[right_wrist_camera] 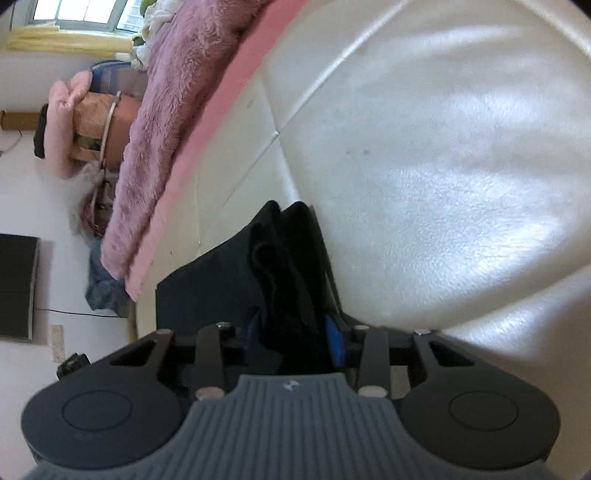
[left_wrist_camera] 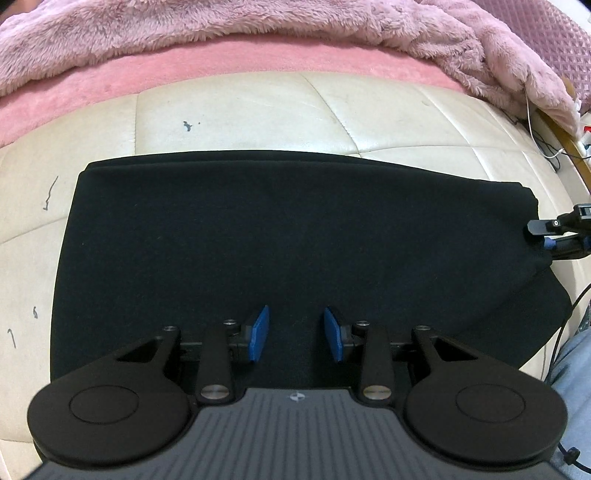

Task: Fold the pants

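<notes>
Pants: black pants (left_wrist_camera: 288, 236) lie folded into a broad flat rectangle on the cream quilted bed (left_wrist_camera: 236, 114), their far edge showing two stacked layers, so at least one fold looks done.
Left gripper: the left gripper (left_wrist_camera: 295, 338) hangs over the near edge of the cloth, pointing steeply down; its blue pads (left_wrist_camera: 258, 334) stand apart with only flat fabric showing in the gap, so it grasps nothing. Whether the tips rest on the cloth I cannot tell.
Right gripper: the right gripper (right_wrist_camera: 295, 341) is at the right-hand end of the pants and has a bunched ridge of black fabric between its pads. It looks clenched on the pants, though one pad is mostly hidden by cloth.
Why held so: with one end pinched, that end can be lifted and carried over; the left gripper sits mid-edge, probably ready to pin or catch the cloth.
Surroundings: a pink fluffy blanket (left_wrist_camera: 258, 33) and a pink sheet (left_wrist_camera: 155, 74) lie beyond the pants, well apart.
Stage: likely the start of another fold across the length.
Risk: the thick bunch may slip and spoil the stacked layers.
</notes>
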Demonstrator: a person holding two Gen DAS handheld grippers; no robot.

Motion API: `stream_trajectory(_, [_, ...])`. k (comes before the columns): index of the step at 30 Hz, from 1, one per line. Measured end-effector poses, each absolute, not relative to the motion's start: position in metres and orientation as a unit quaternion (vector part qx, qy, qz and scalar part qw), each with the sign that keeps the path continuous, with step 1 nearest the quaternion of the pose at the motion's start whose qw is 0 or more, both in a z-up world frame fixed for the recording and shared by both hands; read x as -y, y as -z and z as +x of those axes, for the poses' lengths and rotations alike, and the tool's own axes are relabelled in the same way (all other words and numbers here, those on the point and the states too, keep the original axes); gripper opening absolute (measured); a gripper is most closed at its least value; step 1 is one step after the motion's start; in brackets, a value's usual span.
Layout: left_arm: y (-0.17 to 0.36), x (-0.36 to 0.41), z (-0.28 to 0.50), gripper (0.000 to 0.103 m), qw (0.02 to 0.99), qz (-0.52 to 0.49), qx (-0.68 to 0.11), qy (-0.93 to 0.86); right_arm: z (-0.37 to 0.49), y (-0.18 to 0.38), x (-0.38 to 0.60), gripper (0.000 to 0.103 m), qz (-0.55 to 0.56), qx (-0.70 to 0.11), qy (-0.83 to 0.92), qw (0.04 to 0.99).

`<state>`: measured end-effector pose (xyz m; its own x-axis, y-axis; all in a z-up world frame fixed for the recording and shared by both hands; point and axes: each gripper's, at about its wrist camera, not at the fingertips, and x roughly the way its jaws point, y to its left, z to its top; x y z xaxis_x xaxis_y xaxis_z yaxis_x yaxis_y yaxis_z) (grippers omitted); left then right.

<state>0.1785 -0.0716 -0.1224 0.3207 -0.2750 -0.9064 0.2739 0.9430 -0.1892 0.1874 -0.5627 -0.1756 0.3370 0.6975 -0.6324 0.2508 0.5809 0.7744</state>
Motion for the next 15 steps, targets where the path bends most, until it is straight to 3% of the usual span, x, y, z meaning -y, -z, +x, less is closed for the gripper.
stream_trajectory(11, [0.117, 0.079, 0.18, 0.04, 0.813, 0.033, -0.553, 0.177, 0.181, 0.173, 0.555, 0.012, 0.423, -0.544, -0.163, 0.706])
stream_trajectory(15, [0.108, 0.088, 0.186, 0.04, 0.819, 0.051, -0.534, 0.205, 0.177, 0.149, 0.55, 0.009, 0.408, -0.522, -0.171, 0.729])
